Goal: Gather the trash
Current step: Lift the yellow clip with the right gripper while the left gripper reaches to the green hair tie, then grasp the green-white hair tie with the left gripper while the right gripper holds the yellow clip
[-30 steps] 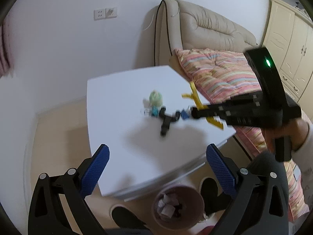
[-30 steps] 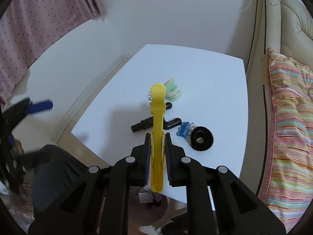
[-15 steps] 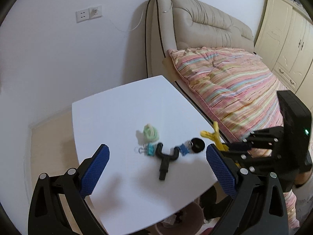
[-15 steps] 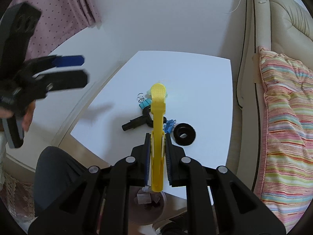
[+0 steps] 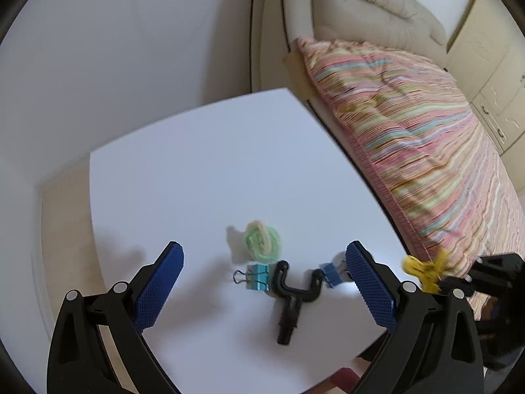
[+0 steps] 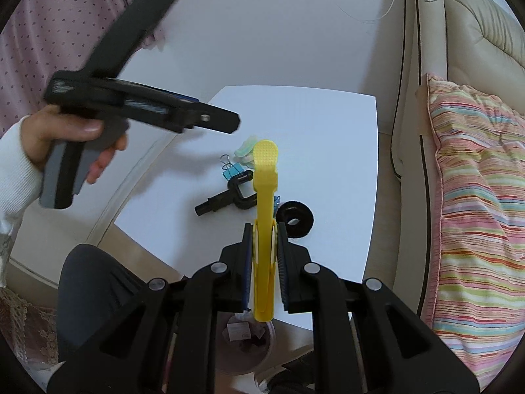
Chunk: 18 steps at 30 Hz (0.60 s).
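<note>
My right gripper (image 6: 265, 256) is shut on a long yellow plastic clip (image 6: 264, 197), held above the near edge of the white table (image 6: 328, 124); the clip also shows at the right in the left wrist view (image 5: 425, 271). My left gripper (image 5: 262, 279) is open and empty, above the table over the small items. On the table lie a green-and-peach band bundle (image 5: 262, 241), a light blue binder clip (image 5: 257, 277), a black Y-shaped part (image 5: 292, 295), a darker blue binder clip (image 5: 331, 274) and a black ring (image 6: 295, 218).
A pink waste bin (image 6: 244, 341) with paper scraps stands on the floor below the table's near edge, under my right gripper. A beige sofa (image 5: 361, 16) with a striped blanket (image 5: 426, 151) borders the table's right side. The person's dark-trousered leg (image 6: 88, 289) is at the near left.
My left gripper has swung forward and down over the table items. My right gripper has pulled back toward the table's near edge with the yellow clip in it.
</note>
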Available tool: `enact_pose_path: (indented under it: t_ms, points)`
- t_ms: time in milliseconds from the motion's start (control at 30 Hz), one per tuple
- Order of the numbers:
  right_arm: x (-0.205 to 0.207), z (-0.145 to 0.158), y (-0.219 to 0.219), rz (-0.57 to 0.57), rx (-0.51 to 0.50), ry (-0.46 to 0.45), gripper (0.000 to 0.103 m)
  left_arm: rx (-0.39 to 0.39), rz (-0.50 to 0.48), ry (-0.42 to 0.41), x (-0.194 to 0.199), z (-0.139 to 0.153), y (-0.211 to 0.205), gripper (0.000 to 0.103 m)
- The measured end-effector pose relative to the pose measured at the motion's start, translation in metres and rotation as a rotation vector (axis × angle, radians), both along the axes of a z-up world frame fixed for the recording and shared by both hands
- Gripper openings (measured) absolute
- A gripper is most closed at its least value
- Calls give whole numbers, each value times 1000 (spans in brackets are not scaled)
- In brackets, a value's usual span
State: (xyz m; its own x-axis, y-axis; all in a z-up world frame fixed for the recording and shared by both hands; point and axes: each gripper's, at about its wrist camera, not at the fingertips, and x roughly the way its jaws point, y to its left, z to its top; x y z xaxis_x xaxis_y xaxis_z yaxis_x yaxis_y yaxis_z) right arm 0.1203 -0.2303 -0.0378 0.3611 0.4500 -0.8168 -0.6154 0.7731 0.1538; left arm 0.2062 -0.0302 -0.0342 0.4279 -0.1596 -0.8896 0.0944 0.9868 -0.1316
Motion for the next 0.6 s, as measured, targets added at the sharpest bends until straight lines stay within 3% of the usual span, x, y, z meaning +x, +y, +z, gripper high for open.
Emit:
enact_pose_path:
  t_ms: [267,367,433,600]
  points:
    - [4,-3,-5,-8,-10,6,13,9,19,83,22,-35,1,95]
    - [5,-6,-7,-11,-15,10,13,7,18,104,27,-45,-1,75]
    - [7,-8,-9,-14,-15,14,13,4,15,114,29,-51,-3,71]
    - [10,-14,-11,-14,-16,25,13,-2,9,137,32,-62,-6,45]
